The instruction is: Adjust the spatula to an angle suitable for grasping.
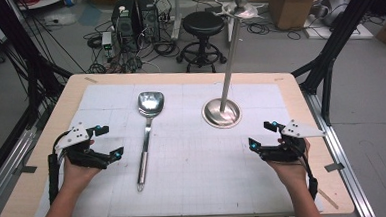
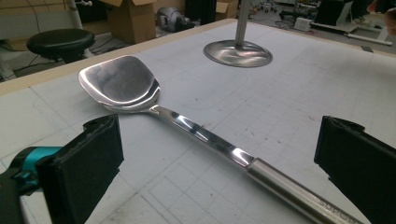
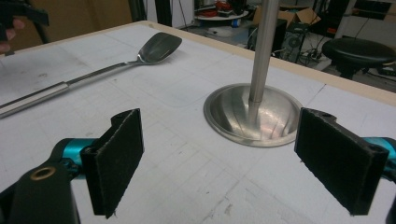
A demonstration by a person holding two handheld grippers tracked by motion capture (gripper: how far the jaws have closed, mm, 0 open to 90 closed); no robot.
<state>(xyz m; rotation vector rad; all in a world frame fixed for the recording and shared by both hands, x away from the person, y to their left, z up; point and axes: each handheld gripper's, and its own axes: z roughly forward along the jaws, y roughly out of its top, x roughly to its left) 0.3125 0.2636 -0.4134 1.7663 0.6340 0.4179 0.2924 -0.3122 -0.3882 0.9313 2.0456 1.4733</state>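
A steel spatula [image 1: 146, 135] lies flat on the white gridded mat [image 1: 195, 188], blade toward the far side and handle toward the person. Its blade [image 2: 119, 84] and handle [image 2: 280, 184] run across the left gripper view, and its length [image 3: 93, 74] also shows at the left of the right gripper view. A steel stand with a round base [image 1: 222, 112] and a tall pole [image 1: 232, 51] rises at the centre right. My left gripper [image 1: 108, 141] sits open left of the spatula handle, nothing between its jaws. My right gripper [image 1: 262, 134] hovers open near the stand base [image 3: 252, 114], empty.
The mat covers a wooden table [image 1: 56, 115]. Behind the table are a black stool [image 1: 203, 25], computer towers [image 1: 133, 16] with cables on the floor, and cardboard boxes [image 1: 290, 3]. Black frame posts [image 1: 337, 36] stand at both sides.
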